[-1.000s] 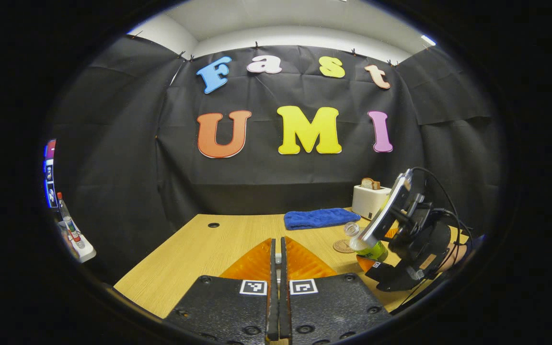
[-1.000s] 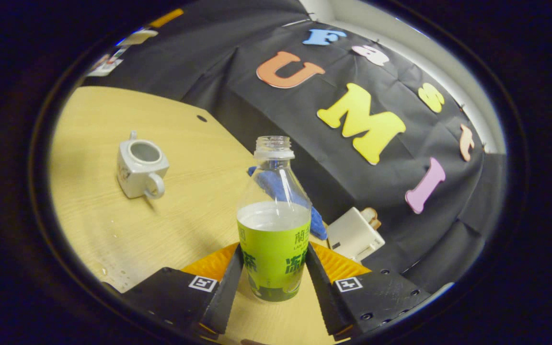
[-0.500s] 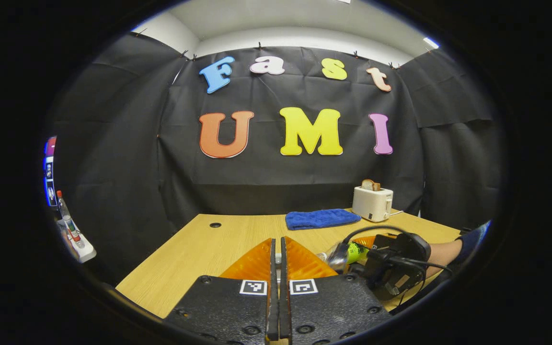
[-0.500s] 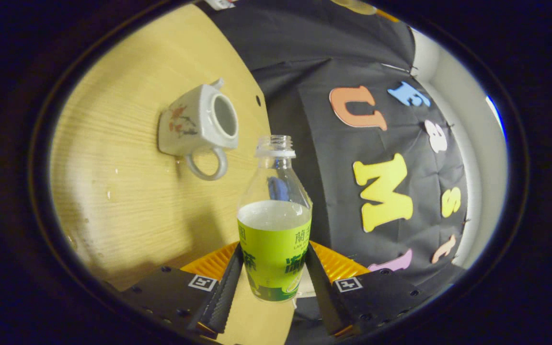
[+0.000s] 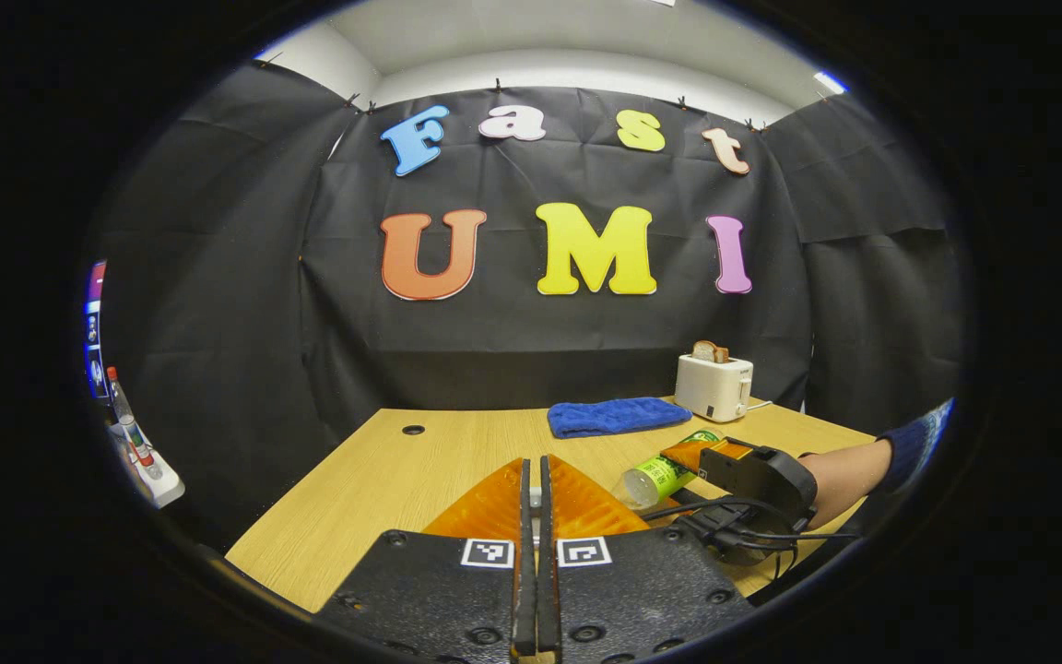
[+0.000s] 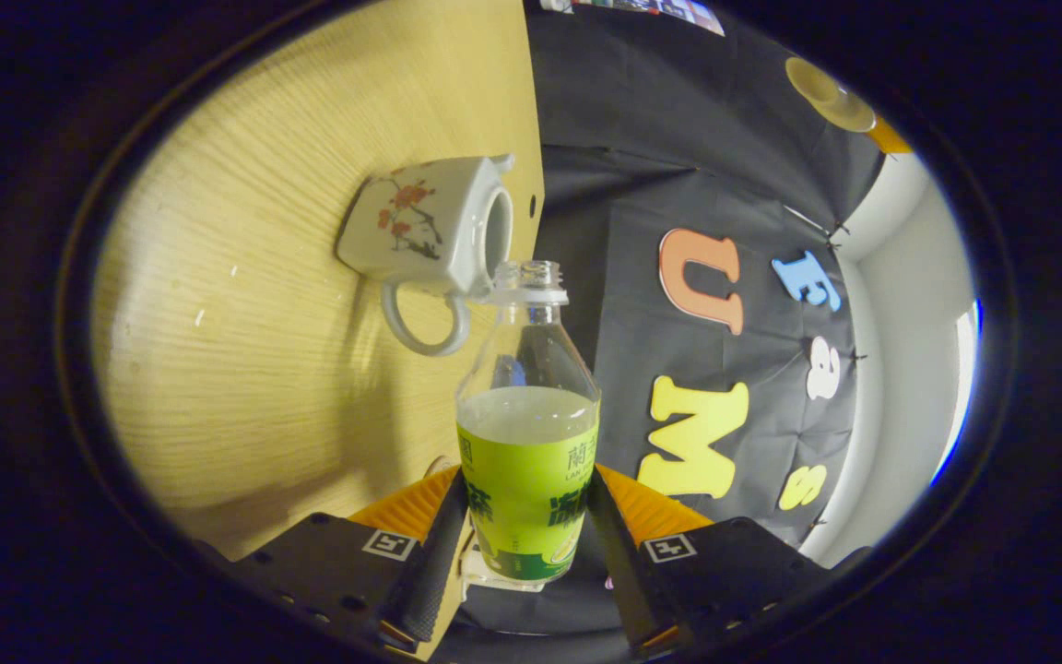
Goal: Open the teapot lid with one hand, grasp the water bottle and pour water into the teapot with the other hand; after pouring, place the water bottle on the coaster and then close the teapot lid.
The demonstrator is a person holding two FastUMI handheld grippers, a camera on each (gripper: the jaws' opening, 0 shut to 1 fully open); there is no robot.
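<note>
**Bottle tipped further toward the open teapot**

In the right gripper view the right tongs [image 6: 526, 530] are clamped on the water bottle [image 6: 528, 461], both fingers pressing its green label. The bottle's uncapped mouth now sits just at the rim of the lidless teapot [image 6: 430, 240]; half a second ago the two were clearly apart. The surface [image 6: 264, 369] has swung further round in this view, so the tilt has grown. Water fills the bottle up to the top of the label.

In the left gripper view the left tongs [image 5: 535, 553] are pressed together; whether they grip anything between them cannot be told. They hover above the near edge of the surface. The right tongs' body, a hand [image 5: 840, 480] behind it, holds the bottle lying nearly sideways, higher than before. At the far edge lie a blue cloth [image 5: 614, 417] and, near the far right corner, a white toaster [image 5: 713, 387].
</note>
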